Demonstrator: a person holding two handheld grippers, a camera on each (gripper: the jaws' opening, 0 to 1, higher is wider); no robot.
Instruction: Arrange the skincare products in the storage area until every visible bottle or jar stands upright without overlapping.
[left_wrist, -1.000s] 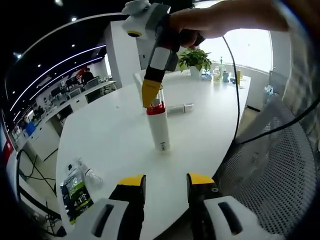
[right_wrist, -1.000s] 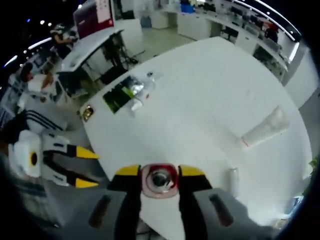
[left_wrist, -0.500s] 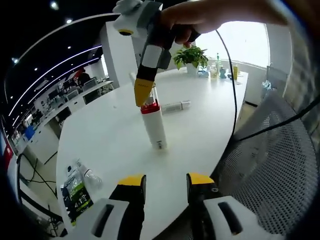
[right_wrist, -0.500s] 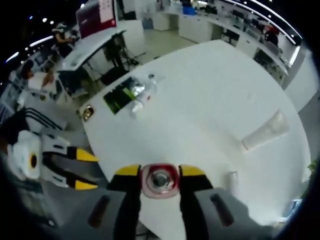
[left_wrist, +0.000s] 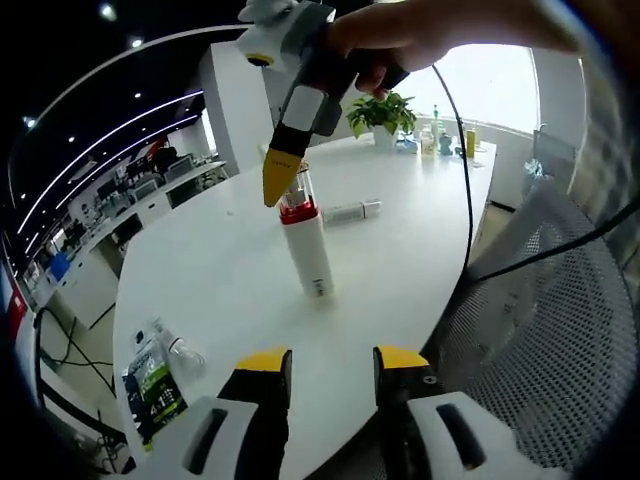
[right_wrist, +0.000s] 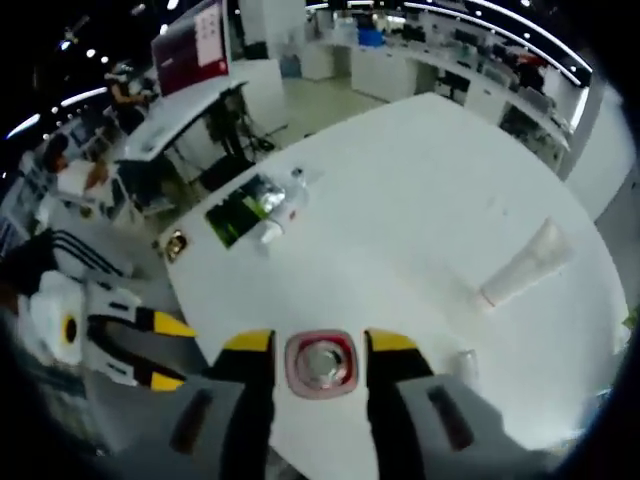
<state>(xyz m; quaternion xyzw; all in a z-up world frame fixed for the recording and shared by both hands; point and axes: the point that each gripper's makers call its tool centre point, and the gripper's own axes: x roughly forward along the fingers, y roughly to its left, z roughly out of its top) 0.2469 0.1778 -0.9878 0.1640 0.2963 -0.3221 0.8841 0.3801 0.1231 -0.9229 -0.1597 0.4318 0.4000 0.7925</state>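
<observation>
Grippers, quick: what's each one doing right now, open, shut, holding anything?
Left gripper: open, holding nothing.
Right gripper: open, jaws either side of the upright bottle's red cap, apparently clear of it.

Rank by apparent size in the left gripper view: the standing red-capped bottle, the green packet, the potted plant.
1. standing bottle
2. green packet, similar, closer to the camera, so unsure
3. potted plant, smallest in view, but far away

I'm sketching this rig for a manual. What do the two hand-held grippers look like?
Both match: the left hand-held gripper and right hand-held gripper have black jaws with yellow tips on white bodies with dark slots. In the left gripper view, the right one shows a white camera box with a yellow-ringed lens, and a black cable trails from it.
</observation>
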